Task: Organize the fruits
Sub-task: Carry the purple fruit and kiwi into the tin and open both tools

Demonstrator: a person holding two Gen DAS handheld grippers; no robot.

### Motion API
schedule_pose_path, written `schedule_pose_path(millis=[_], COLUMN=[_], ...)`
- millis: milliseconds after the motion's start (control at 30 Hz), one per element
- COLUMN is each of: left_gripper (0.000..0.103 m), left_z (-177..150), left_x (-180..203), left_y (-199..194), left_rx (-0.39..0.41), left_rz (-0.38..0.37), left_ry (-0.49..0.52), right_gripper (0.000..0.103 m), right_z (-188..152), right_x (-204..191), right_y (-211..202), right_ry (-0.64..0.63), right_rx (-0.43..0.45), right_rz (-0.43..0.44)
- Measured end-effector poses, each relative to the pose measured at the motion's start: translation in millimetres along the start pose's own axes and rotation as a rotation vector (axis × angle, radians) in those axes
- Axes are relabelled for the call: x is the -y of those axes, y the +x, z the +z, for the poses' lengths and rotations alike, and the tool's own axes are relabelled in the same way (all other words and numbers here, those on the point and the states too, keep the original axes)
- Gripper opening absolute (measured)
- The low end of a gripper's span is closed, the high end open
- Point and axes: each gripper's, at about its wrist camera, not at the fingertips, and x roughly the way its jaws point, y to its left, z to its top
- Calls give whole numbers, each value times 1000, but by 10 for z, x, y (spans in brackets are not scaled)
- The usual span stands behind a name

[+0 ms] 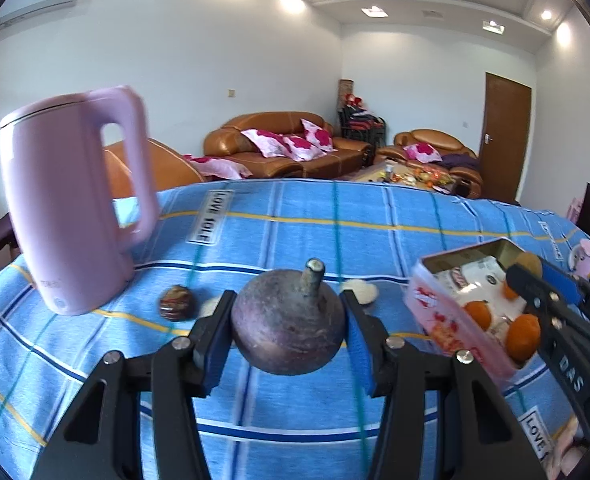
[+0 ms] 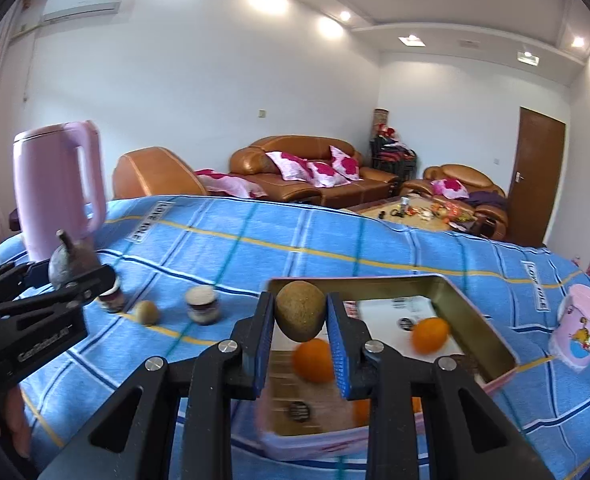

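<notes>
1. Left wrist view: a living room with brown sofas lies beyond a table under a blue checked cloth [image 1: 295,220]. My left gripper [image 1: 287,320] is clamped on a dark purple fruit [image 1: 289,320], stem upward. The pink tin [image 1: 435,308], holding oranges, lies to the right of this fruit, near it.
2. Right wrist view: same room, same cloth. My right gripper [image 2: 301,318] is closed on a brown kiwi [image 2: 299,316], which hangs over the tin's near left part, above an orange [image 2: 315,360]. My right hand is the nearer to the tin; the drop is straight down.
</notes>
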Motion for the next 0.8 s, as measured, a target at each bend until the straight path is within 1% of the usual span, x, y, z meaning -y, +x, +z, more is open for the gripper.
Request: schedule_pose_path(millis=[100,333,467,567,700,800], left_gripper=[53,53,53,53,53,53], left_z=[12,101,144,164,174,187], left_x=[169,632,888,1101,1342,1494], left_y=[26,24,87,150,270,373], left_rx=[-13,11,2,-12,-29,-57], left_rz=[-33,-77,-114,-140,-155,-164], left_ry=[18,78,99,118,128,134], right_gripper=[28,28,28,28,28,28], right_z=[15,31,38,37,29,20], right_x=[214,759,1044,1202,1352,1383], right_y=[20,80,99,113,177,270], right_ry=[29,96,131,133,154,171], right_rx=[2,-7,-9,-8,-29,-60], right_rz=[-37,-122,-160,-191,-195,-163])
